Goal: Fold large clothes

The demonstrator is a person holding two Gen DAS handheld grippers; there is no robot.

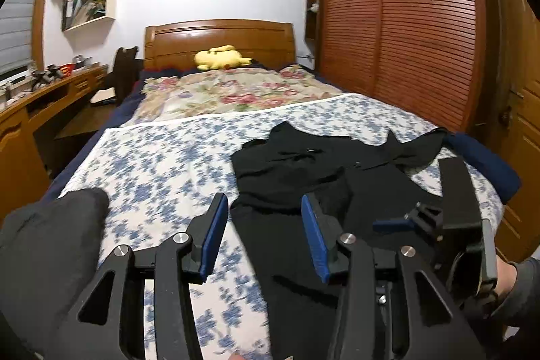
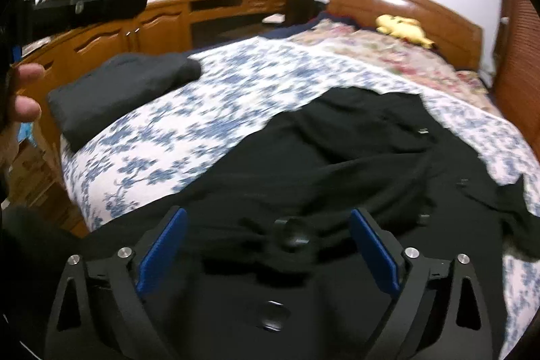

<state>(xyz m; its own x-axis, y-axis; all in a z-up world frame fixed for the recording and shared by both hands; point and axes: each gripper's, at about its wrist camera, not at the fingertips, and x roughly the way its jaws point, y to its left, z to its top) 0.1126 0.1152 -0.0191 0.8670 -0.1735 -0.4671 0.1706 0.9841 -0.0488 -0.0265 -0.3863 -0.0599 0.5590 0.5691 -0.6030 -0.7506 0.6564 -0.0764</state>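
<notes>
A large black garment (image 1: pixel 303 171) lies spread and rumpled on the blue-flowered bedsheet (image 1: pixel 162 164); the right wrist view shows the black garment (image 2: pixel 354 140) filling the near part of the bed. My left gripper (image 1: pixel 263 201) hovers open over the garment's left edge, and nothing is pinched between its blue pads (image 1: pixel 212 238). My right gripper (image 2: pixel 268 215) stands wide open just above the garment's near folds, its pads (image 2: pixel 374 255) clear of the cloth. From the left wrist view the right gripper (image 1: pixel 455 225) shows at the right, over the garment.
A folded dark grey garment (image 2: pixel 118 90) lies at the bed's left corner. A floral quilt (image 1: pixel 229 93), a yellow plush toy (image 1: pixel 219 58) and the wooden headboard (image 1: pixel 219 36) are at the far end. A slatted wardrobe (image 1: pixel 398 22) flanks the right, a desk (image 2: pixel 168 12) the left.
</notes>
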